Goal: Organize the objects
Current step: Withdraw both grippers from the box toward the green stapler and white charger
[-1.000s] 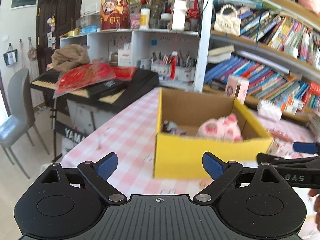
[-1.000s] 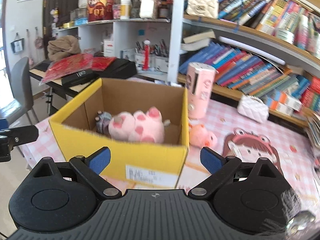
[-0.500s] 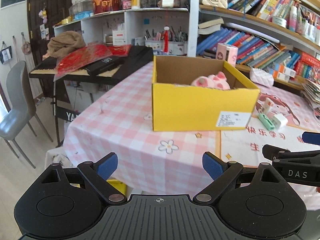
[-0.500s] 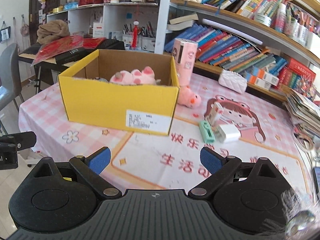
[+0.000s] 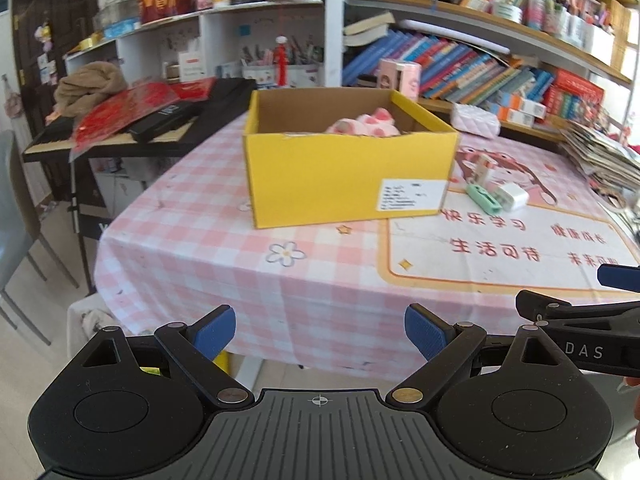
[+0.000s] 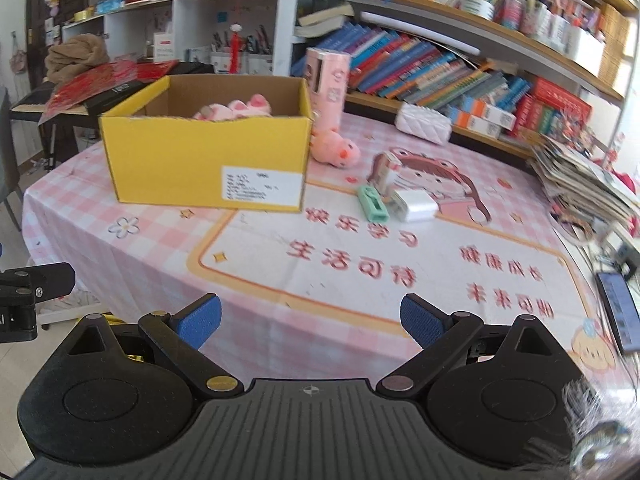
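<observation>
Now we have pulled both grippers, left gripper and right gripper, back from the yellow box at eleven o'clock, jaws wide and empty, ready for the little green case at one o'clock.

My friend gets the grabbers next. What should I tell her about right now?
Left gripper and right gripper: both open, empty, held off the near table edge.
Yellow box sits on the pink tablecloth with a pink plush inside.
Left out: pink plush pig beside the box, mint green case, white charger, small white and orange item, tall pink box behind.
</observation>
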A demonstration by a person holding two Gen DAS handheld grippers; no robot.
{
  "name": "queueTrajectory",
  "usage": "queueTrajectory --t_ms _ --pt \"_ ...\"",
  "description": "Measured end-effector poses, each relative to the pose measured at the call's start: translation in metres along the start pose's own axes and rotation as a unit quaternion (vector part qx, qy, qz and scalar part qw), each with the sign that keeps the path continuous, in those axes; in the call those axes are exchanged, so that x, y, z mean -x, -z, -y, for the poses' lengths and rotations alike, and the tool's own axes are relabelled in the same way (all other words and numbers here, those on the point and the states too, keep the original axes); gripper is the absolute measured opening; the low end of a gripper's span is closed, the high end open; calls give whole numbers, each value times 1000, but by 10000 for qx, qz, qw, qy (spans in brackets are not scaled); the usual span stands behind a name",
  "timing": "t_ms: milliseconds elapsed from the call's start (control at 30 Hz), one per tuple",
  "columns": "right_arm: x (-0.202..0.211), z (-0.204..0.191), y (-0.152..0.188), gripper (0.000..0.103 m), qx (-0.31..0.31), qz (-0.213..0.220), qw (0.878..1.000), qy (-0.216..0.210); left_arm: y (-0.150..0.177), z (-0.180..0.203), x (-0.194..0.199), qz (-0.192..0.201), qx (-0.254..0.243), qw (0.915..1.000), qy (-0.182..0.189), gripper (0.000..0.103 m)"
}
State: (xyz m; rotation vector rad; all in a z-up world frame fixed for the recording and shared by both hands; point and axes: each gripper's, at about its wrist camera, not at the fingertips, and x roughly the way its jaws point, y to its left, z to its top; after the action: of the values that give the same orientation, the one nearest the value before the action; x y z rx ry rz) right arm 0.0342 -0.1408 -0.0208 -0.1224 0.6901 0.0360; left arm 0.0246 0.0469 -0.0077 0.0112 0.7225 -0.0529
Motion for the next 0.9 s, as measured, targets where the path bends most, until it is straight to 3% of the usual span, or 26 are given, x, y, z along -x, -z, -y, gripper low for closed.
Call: queueTrajectory --t_ms 467,900 --pt "7 34 11 97 -438 -87 9979 470 -10 30 -11 -22 -342 9983 474 94" --pt "-12 72 -2 97 -537 -161 9965 618 -32 67 -34 -25 -419 9962 760 94"
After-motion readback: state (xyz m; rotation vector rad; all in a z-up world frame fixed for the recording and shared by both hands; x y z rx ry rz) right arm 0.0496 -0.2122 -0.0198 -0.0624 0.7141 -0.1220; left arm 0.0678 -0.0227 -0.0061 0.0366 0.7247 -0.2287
